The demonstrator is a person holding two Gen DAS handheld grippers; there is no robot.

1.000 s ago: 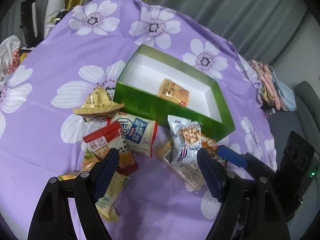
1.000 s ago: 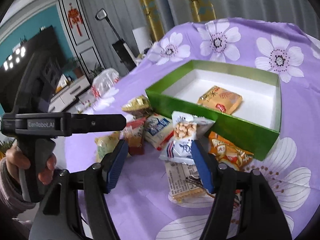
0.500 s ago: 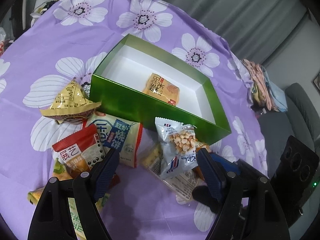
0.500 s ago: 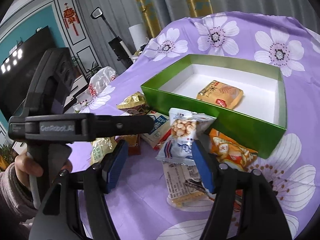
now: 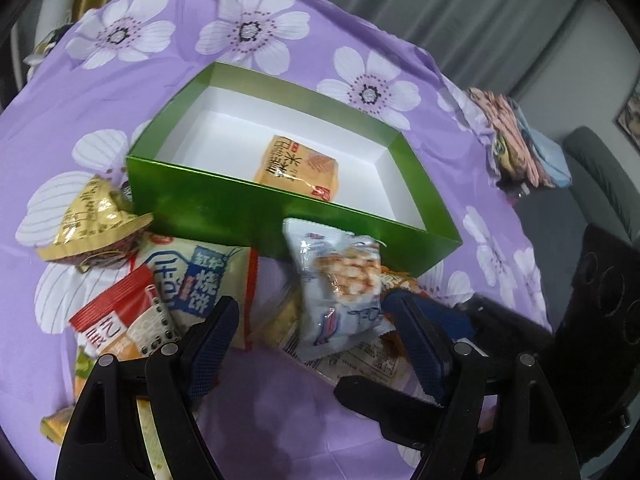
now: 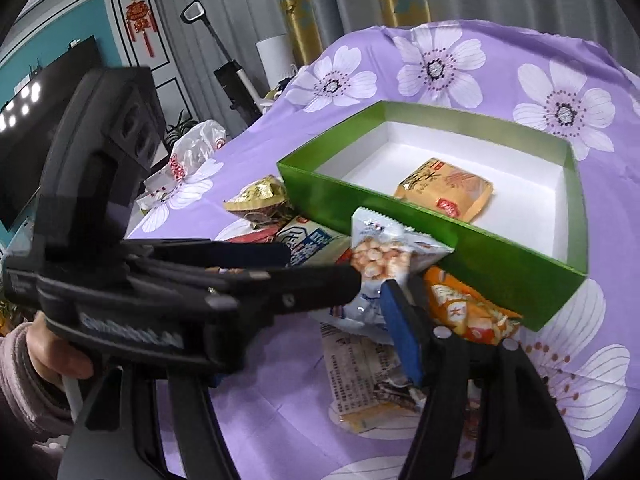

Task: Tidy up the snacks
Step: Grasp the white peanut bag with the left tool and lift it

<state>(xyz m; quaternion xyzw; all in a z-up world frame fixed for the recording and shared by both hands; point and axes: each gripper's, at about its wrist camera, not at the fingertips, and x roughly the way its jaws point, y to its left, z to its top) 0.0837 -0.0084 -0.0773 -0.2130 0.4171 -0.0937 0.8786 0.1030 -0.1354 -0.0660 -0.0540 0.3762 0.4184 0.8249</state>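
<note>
Your left gripper [image 5: 316, 332] hangs spread over the peanut pack [image 5: 342, 292], leaning on the box's [image 5: 208, 204] near wall. Right gripper [image 6: 312, 312] looks spread around it too, far finger hidden. One pack [image 5: 298, 168] lies boxed.

The worktop [image 5: 304, 412] wears a purple cloth with white flowers. A green box [image 5: 224, 204] with a white floor sits on it near the centre. Snack packets lie on the cloth along the box's near wall: a gold triangular packet [image 5: 90, 220] at 9 o'clock of the left wrist view, a blue-and-white biscuit packet [image 5: 204, 276] beside it, and a peanut packet [image 5: 344, 292] at 5 o'clock. A white plastic bag [image 6: 192, 156] lies at 10 o'clock in the right wrist view.
</note>
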